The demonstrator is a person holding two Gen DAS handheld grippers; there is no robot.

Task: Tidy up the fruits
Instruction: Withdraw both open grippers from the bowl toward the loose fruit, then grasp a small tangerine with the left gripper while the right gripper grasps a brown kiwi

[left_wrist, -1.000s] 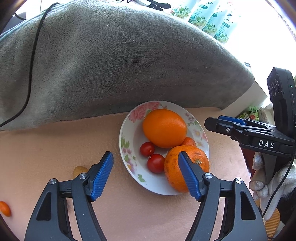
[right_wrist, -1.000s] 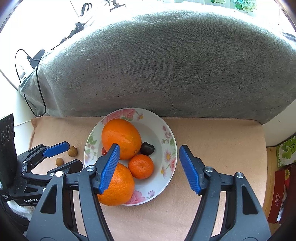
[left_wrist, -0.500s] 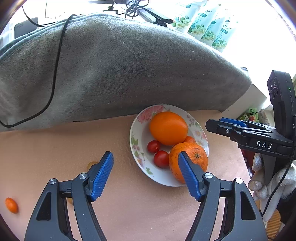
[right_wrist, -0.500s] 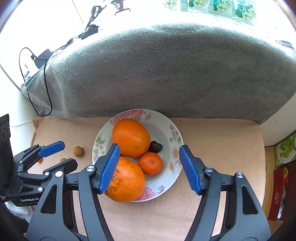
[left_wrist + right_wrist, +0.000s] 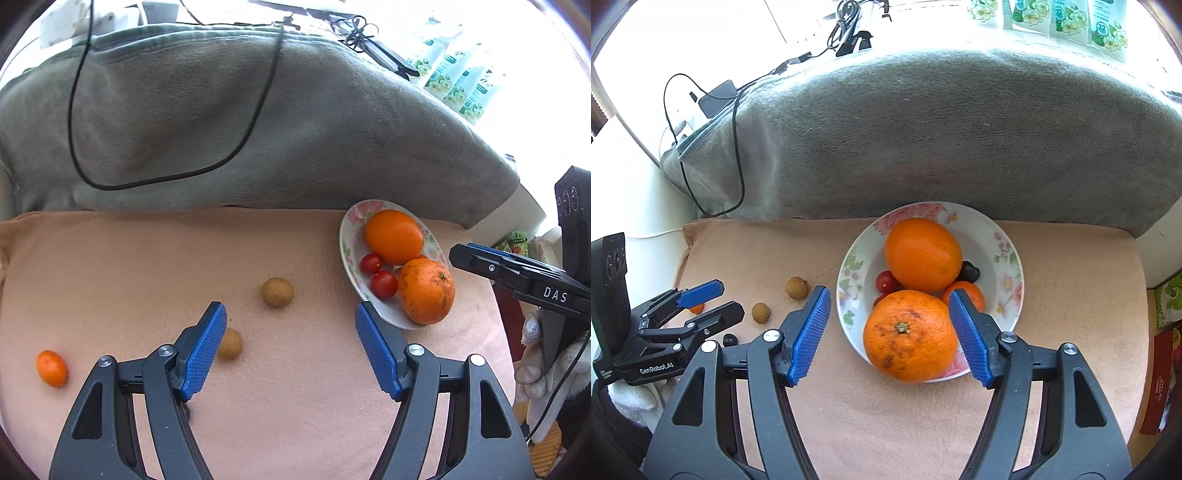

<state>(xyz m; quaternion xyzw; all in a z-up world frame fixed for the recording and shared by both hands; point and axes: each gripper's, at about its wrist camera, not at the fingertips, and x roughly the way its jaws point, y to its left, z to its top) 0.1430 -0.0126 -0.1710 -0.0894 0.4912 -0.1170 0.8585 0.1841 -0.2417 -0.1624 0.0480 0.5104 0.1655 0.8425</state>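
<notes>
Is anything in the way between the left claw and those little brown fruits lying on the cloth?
Nothing visible. The left gripper hangs open above the cloth; the nearer brown fruit sits beside its left jaw, and the farther brown fruit lies just ahead, with only bare cloth between.

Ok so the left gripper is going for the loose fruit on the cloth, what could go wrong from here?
1. The two longans are round and lie loose on the soft peach cloth; the open left gripper could nudge one and send it rolling.
2. The floral plate looks full, and the front orange overhangs its near rim, so added fruit might knock it off.
</notes>
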